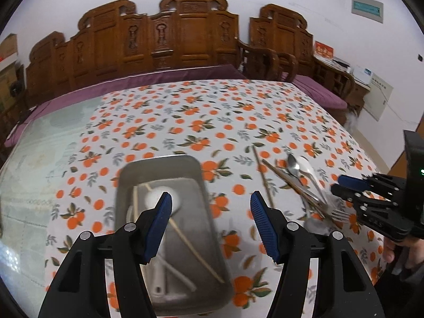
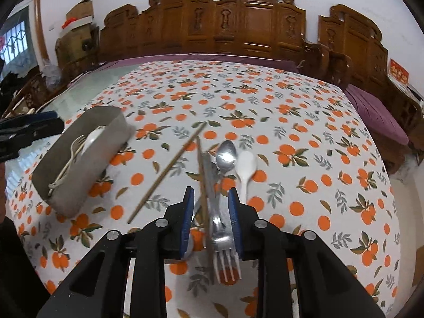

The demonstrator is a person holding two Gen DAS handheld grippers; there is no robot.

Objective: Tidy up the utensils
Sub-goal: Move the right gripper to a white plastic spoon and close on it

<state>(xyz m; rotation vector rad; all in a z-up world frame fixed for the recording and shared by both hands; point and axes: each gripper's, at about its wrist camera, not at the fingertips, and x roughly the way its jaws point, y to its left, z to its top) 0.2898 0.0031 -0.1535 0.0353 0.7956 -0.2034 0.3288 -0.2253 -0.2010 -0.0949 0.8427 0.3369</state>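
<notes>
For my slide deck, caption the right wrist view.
Right claw open astride a metal fork in the utensil pile, metal tray at left.

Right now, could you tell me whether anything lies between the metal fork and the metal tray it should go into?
One loose wooden chopstick lies on the tablecloth between the metal fork and the metal tray; lifted over, nothing else visible blocks.

Home living rm, carved wooden bench [image 1: 164,39], orange-print tablecloth [image 1: 212,111]
</notes>
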